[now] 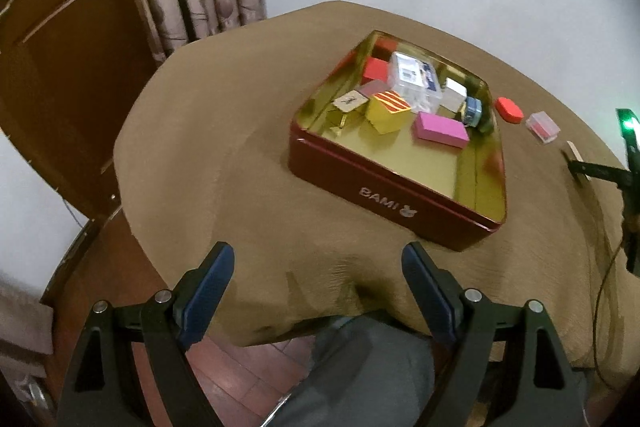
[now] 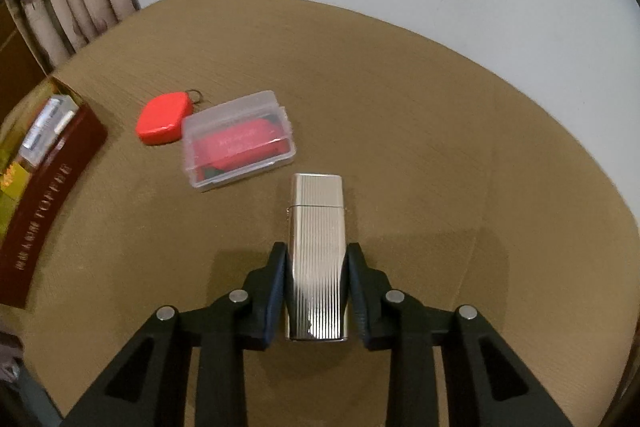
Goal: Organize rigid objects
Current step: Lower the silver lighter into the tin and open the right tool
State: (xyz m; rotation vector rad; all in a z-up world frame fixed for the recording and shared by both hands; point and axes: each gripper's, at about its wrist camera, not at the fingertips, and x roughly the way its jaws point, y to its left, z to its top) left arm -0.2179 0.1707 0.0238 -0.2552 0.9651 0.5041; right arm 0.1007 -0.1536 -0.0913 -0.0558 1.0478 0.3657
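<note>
On the brown-clothed round table [image 1: 224,155], going left to right, your left gripper [image 1: 318,263] hangs over the near edge with its jaws well apart and nothing between them. Beyond it sits the dark red tin [image 1: 384,191], its near wall lettered "BAMI" beside a small rabbit mark; the gold print on its side wall, seen from your right wrist, is too blurred to read. Inside it, left to right, lie a small card-faced block marked with what may be a "4" [image 1: 350,101], a red block [image 1: 376,69] behind, a yellow box with red stripes [image 1: 390,115], a clear plastic box with a blue-and-white label [image 1: 416,81] whose writing you cannot make out, a pink block [image 1: 440,131], a white box [image 1: 455,95] and a blue roll [image 1: 474,111] against the right wall. Just right of the tin, on the cloth, rests a red rounded case with a key ring [image 2: 162,121], touching or nearly touching a clear case holding something red [image 2: 238,147] with faint, illegible lettering. Farther right, your right gripper [image 2: 316,259] is clamped on a ribbed silver lighter [image 2: 318,227], both pads pressing its long sides, its hinged cap pointing away from you; whether the lighter is lifted off the cloth is unclear.
</note>
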